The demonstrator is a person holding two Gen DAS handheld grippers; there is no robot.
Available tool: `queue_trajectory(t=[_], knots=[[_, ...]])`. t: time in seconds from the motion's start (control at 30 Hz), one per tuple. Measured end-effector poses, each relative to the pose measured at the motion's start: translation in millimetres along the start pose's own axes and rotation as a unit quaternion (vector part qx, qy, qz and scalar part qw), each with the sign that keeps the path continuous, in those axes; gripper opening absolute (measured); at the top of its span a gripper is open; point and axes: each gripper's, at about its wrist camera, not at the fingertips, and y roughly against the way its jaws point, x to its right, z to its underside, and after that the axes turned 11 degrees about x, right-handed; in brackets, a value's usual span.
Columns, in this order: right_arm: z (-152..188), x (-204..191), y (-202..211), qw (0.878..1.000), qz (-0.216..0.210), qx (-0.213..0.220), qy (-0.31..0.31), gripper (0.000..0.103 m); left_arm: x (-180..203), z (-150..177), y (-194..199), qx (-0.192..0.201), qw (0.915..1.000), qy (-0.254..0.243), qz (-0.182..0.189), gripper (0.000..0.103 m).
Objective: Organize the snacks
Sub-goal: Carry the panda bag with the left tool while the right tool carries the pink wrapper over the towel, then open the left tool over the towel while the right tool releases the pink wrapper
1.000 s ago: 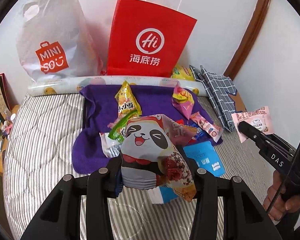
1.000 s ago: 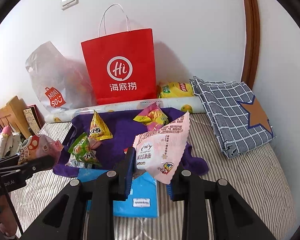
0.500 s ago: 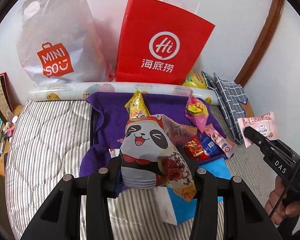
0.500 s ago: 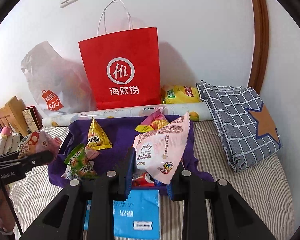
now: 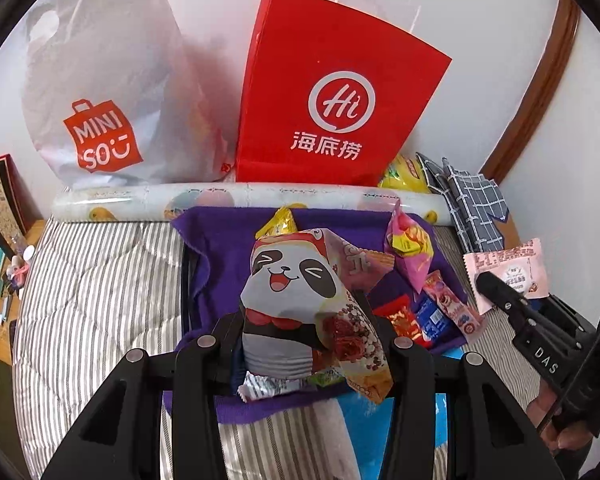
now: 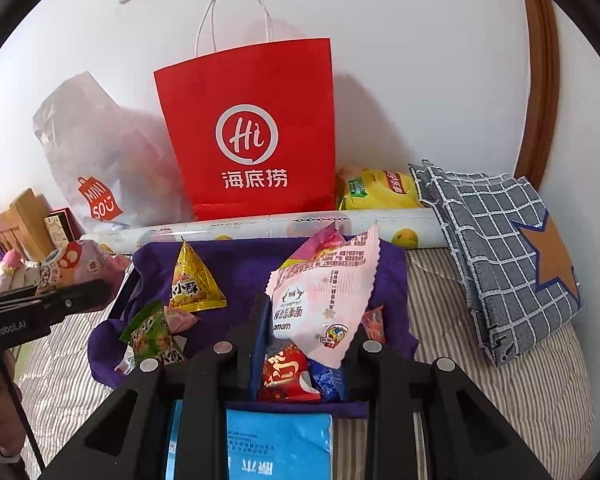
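In the left wrist view, our left gripper (image 5: 306, 344) was clamped on the panda snack packet (image 5: 296, 304), which we held above the purple cloth (image 5: 220, 264) on the striped bed (image 5: 92, 280). Loose on that cloth lay a yellow triangular packet (image 5: 280, 222), a pink candy bag (image 5: 410, 252) and a few small wrapped sweets (image 5: 432, 312). Behind them stood the red paper bag (image 5: 332, 92) and the white plastic bag (image 5: 100, 80), both leaning at the wall; we could not see into either. At the right edge our right gripper (image 5: 496, 288) pinched the pink snack packet (image 5: 508, 270).

In the right wrist view, the fingers were closed on that pink snack packet (image 6: 324, 292), held up over the cloth (image 6: 240, 264). Under it sat a red sweet (image 6: 286, 372) and a blue one (image 6: 326, 378), with a green packet (image 6: 152, 332) and the yellow triangle (image 6: 194, 282) to the left and a blue pouch (image 6: 276, 444) nearest us. The red bag (image 6: 252, 120) showed only its front, so its contents were hidden.

We judged the sorting to be in its early part: two packets were lifted and on their way, while most snacks were unsorted on the cloth.
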Motion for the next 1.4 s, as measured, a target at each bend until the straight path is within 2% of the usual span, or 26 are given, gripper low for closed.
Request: queue_trajectory(t=[0.33,0.6,1.03,1.4], knots=[[-4.8,1.6,-18.3,1.0,0.0,-0.009,0.001,0.026,11.8,-16.9,-16.6,0.005,0.9999,-0.011,0.005,0.045],[1.7,2.2,-36.7,1.0,-0.001,-0.022,0.001,0.026,5.7,-6.9,-43.8,-0.026,0.9997,-0.001,0.002,0.045],[9.8,0.6,-63.6,0.999,-0.006,-0.05,0.004,0.026,-1.8,2.1,-70.6,-0.05,0.9987,0.006,0.002,0.045],[15.3,2.9,-71.7,0.998,0.001,-0.059,0.004,0.028,0.5,7.1,-78.3,-0.057,0.9984,0.003,0.005,0.045]])
